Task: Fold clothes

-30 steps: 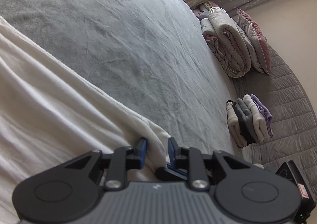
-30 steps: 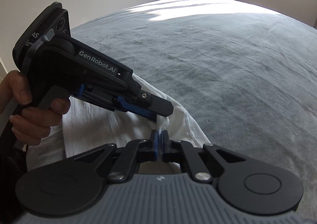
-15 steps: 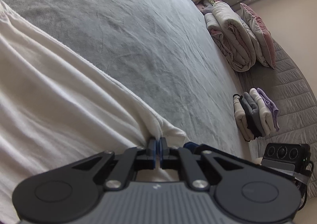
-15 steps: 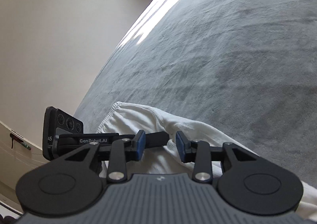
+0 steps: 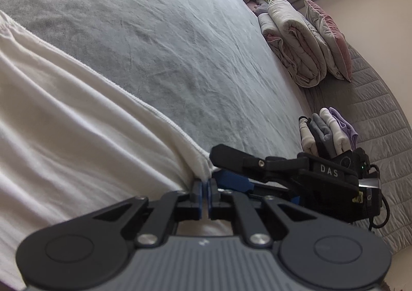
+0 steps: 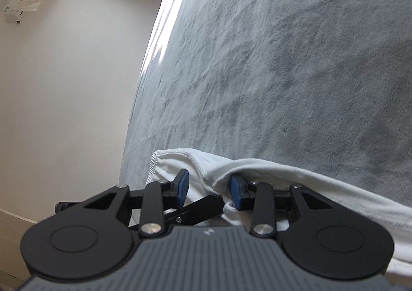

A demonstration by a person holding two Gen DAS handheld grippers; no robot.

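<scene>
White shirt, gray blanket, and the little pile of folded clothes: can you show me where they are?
white shirt (image 5: pixel 77 121): left wrist view, on its wrinkled middle.
gray blanket (image 6: pixel 296 59): right wrist view, on a bare stretch.
pile of folded clothes (image 5: pixel 327 131): left wrist view, on the middle of the stack.

Grey bedspread (image 5: pixel 167 41), rolled quilt (image 5: pixel 296 46), pink pillow (image 5: pixel 332 38), white wall (image 6: pixel 72 85)

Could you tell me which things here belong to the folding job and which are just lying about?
In the job:
- white garment, spread on the grey bed cover
- left gripper, shut on the garment's corner
- right gripper, open beside that corner

Lying about:
- stack of folded clothes
- rolled quilt
- pink pillow
</scene>
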